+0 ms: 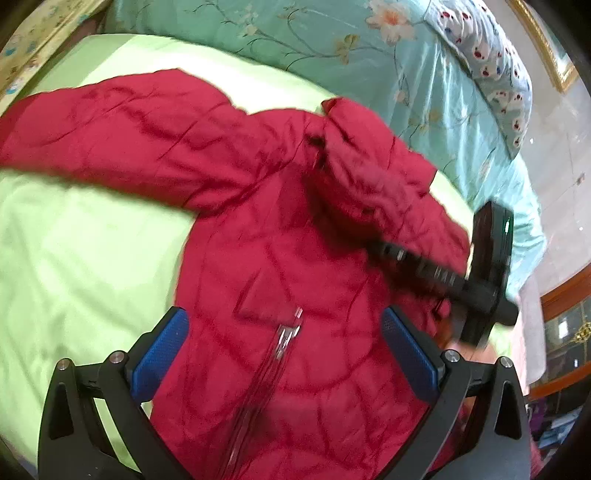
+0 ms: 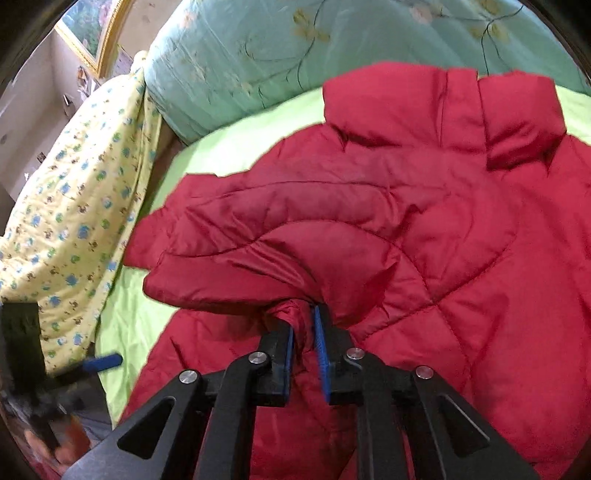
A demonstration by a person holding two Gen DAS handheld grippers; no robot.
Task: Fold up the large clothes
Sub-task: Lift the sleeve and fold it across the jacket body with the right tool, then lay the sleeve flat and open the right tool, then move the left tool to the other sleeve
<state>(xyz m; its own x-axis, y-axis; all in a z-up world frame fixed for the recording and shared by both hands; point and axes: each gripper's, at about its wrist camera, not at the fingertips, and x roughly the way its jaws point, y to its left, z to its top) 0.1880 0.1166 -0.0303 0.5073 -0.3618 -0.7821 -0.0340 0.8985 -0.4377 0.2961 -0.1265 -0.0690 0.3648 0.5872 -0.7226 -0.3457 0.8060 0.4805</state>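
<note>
A red quilted jacket (image 1: 258, 155) lies front up on a light green sheet (image 1: 74, 240). Its zipper (image 1: 284, 332) runs down the middle. One sleeve (image 1: 110, 140) stretches out to the left. The other sleeve (image 2: 258, 236) is folded over the chest, below the collar (image 2: 443, 103). My right gripper (image 2: 304, 332) is nearly closed, with a bunch of that sleeve's fabric pinched between its blue pads. In the left wrist view the right gripper (image 1: 376, 249) is a blurred black shape on the jacket's right side. My left gripper (image 1: 282, 317) hovers open over the zipper, holding nothing.
A teal floral quilt (image 1: 332, 37) is piled along the far side of the bed. A yellow patterned blanket (image 2: 74, 203) lies at one side and a spotted pillow (image 1: 491, 66) at the other. A gold-framed picture (image 2: 92, 33) hangs on the wall.
</note>
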